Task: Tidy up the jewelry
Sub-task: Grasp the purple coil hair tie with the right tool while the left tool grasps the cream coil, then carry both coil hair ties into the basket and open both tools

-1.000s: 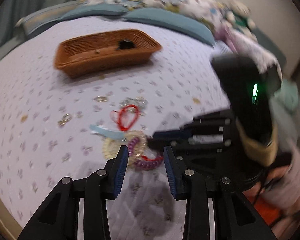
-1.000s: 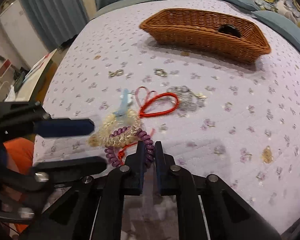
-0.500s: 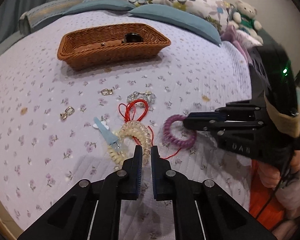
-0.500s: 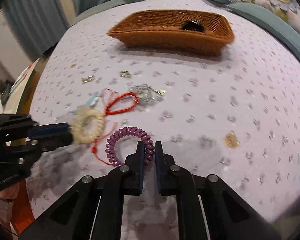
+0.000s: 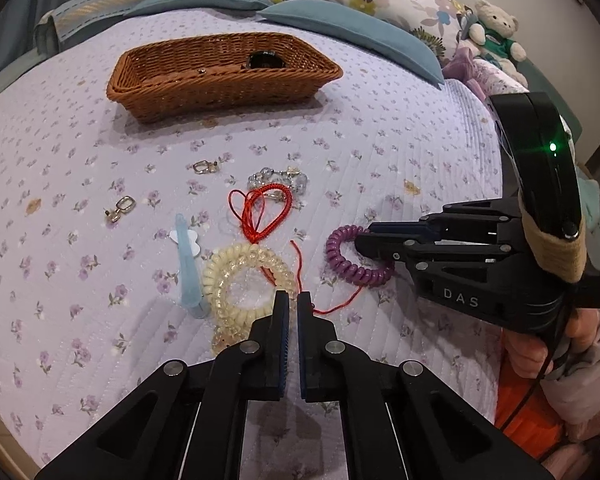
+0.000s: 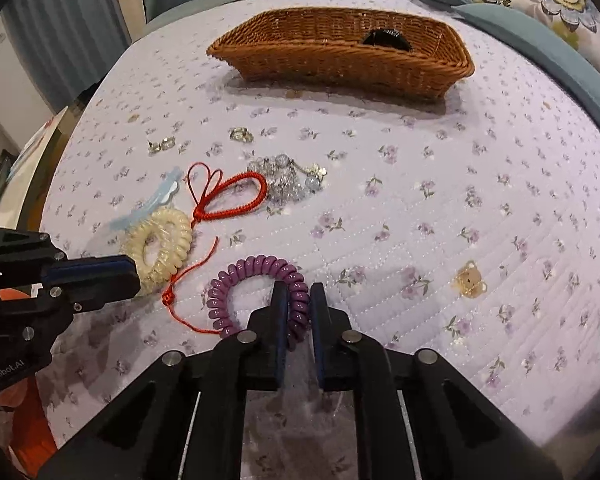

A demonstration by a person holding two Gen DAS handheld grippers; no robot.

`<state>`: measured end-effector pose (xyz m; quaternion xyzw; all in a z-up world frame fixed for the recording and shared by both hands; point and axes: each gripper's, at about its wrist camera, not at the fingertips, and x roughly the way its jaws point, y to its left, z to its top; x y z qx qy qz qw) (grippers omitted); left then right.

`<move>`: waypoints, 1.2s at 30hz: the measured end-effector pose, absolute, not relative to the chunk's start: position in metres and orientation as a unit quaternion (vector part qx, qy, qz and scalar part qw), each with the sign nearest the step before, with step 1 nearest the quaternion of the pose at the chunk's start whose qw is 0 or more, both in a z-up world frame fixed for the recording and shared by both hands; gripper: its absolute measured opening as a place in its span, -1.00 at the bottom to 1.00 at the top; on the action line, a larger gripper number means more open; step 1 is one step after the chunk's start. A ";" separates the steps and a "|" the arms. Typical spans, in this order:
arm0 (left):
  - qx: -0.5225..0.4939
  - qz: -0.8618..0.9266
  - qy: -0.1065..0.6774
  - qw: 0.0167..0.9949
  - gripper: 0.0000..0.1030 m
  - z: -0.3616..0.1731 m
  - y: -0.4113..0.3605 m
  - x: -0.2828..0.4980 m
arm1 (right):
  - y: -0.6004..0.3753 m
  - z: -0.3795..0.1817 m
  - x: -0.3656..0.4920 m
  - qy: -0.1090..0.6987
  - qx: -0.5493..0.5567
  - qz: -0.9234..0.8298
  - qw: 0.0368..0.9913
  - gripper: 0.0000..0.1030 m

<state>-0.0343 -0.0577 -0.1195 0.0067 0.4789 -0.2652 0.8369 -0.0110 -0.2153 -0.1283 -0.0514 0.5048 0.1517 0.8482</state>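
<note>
- Two hand-held grippers work low over the lilac floral quilted bed; jewelry is scattered on it, and a brown woven wicker basket sits well apart at the far side w/ a dark item already inside.
- Right gripper: fingers narrow, pinched on the purple spiral coil hair tie, gripping its near-right arc; the rest of the coil lies on the bed.
- Left gripper: fingers nearly closed, tips at the near rim of the cream translucent spiral coil hair tie; can't tell if they actually clamp it.
- A thin red braided cord bracelet trails a loose end betw. the two coils, poss. snagging either.
- Not yet picked: pale blue plastic hair clip, clear beaded bracelet, two small gold-tone earrings, tiny bear charm.
- Step, by my read: separating and grabbing coils, early in the task.
- Next calls for a lift clear of the red cord, then carry to the basket.
</note>
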 end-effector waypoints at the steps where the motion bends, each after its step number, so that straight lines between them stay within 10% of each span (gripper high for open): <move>1: 0.005 -0.266 0.480 0.836 -0.94 -0.119 -0.057 -0.034 | -0.217 -0.126 -0.011 0.502 -0.048 0.152 0.850 -0.76; 16: 0.027 -0.251 0.508 0.823 -0.78 -0.133 -0.068 -0.024 | -0.220 -0.132 -0.004 0.510 -0.033 0.165 0.843 -0.75; 21: 0.039 -0.264 0.513 0.816 -0.08 -0.132 -0.074 -0.033 | -0.221 -0.133 -0.004 0.510 -0.030 0.168 0.843 -0.74; 32: 0.039 -0.257 0.534 0.804 -0.23 -0.139 -0.069 -0.038 | -0.221 -0.134 -0.003 0.510 -0.031 0.167 0.843 -0.74; 36: 0.048 -0.235 0.527 0.815 -0.84 -0.140 -0.071 -0.035 | -0.218 -0.132 -0.005 0.498 -0.043 0.167 0.850 -0.75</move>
